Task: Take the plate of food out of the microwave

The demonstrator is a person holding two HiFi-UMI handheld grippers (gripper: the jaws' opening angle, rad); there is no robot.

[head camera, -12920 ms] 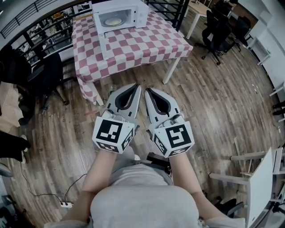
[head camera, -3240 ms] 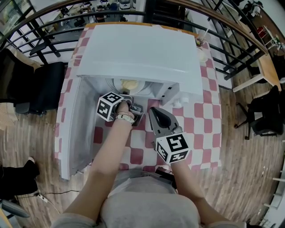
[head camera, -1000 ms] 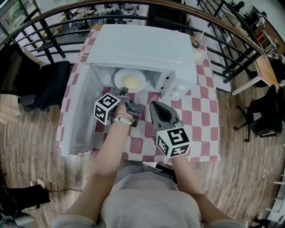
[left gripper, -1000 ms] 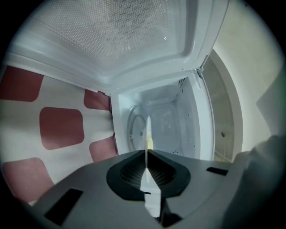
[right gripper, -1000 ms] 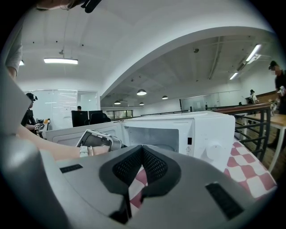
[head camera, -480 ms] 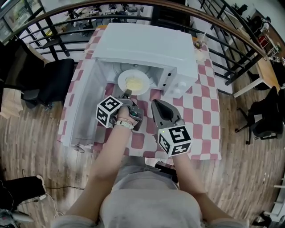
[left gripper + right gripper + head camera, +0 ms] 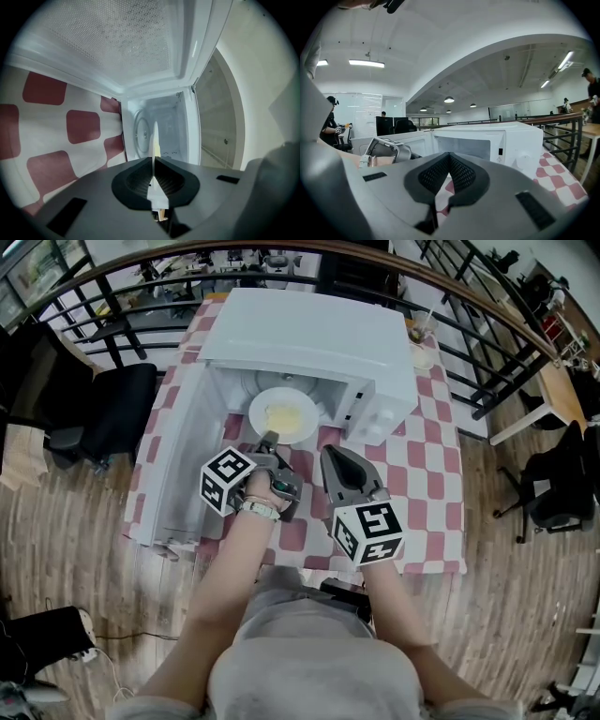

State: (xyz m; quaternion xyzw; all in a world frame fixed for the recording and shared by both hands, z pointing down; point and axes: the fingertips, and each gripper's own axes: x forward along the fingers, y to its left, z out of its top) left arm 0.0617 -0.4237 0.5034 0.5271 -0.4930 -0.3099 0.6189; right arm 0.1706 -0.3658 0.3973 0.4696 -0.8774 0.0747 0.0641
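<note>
Item: white plate [image 7: 283,415] carrying a pale yellow portion of food [image 7: 285,413]. Location: at the mouth of the open microwave [image 7: 309,338], far rim under the cavity roof and near rim toward the person; not yet clear of the opening. Whether it rests on the cavity floor or hangs just above it cannot be told. Hold: left hand-held gripper [image 7: 153,158] clamped on the near rim, the plate edge sandwiched between its pads; no other support under the plate. Right hand-held gripper [image 7: 449,153]: jaws together, empty, held over the checked counter [image 7: 422,474] just right of the left one, apart from the plate. Hazards, as judged: a one-sided pinch on a thin rim leaves the plate's weight hanging beyond the pads, so it may droop, pivot or slip out, and the food may slide toward the far edge; a far rim that dips could catch on the front sill of the cavity. The open door [image 7: 173,465] stands close on the left, so a drift that way risks a knock. Position relative to the gripper: the plate lies directly ahead of the left jaws, in contact, extending away from them into the microwave.
</note>
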